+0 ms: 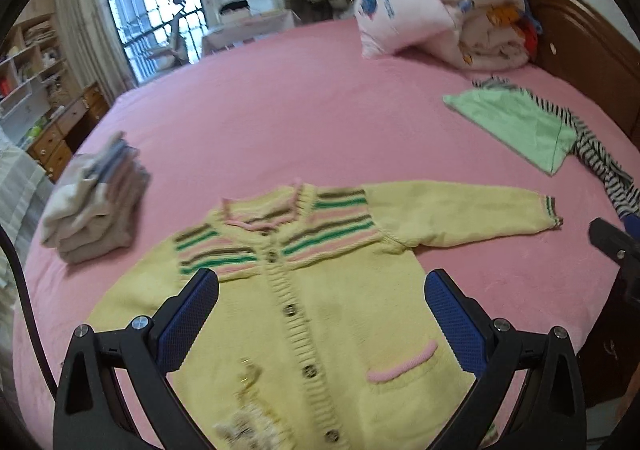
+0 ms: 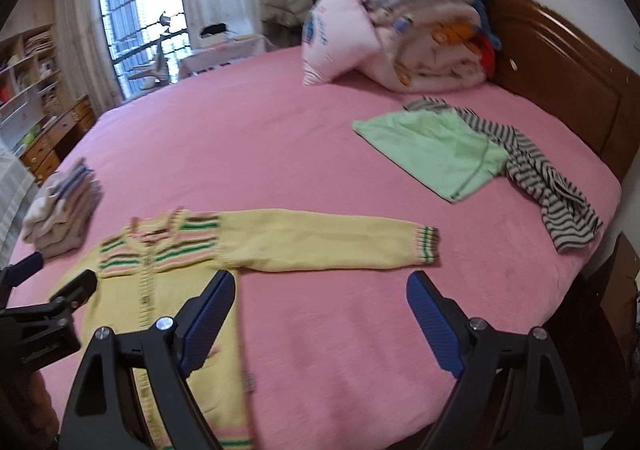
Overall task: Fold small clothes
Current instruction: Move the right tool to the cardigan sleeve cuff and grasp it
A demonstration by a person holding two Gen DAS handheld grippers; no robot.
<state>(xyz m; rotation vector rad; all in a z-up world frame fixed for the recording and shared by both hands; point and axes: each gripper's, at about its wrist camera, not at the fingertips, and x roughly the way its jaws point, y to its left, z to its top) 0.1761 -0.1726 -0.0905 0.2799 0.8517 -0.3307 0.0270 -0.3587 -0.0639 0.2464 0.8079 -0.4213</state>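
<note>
Cardigan (image 1: 320,290): lying flat, lower centre of the left view.
Left gripper (image 1: 320,282): hovering spread wide, grasping nothing.
Right gripper (image 2: 320,290): gaping, empty.
Sleeve (image 2: 320,238): pinching the cuff, folding inward flat.

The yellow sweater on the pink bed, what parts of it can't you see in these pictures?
- Yellow cardigan, left wrist view: the hem runs off the bottom edge; the open left gripper hides its side edges.
- Its other sleeve: behind a left finger, so its shape is unclear.
- The patch near the hem: too blurred to tell.
- Right wrist view: the open right gripper covers the cardigan's lower part.
</note>
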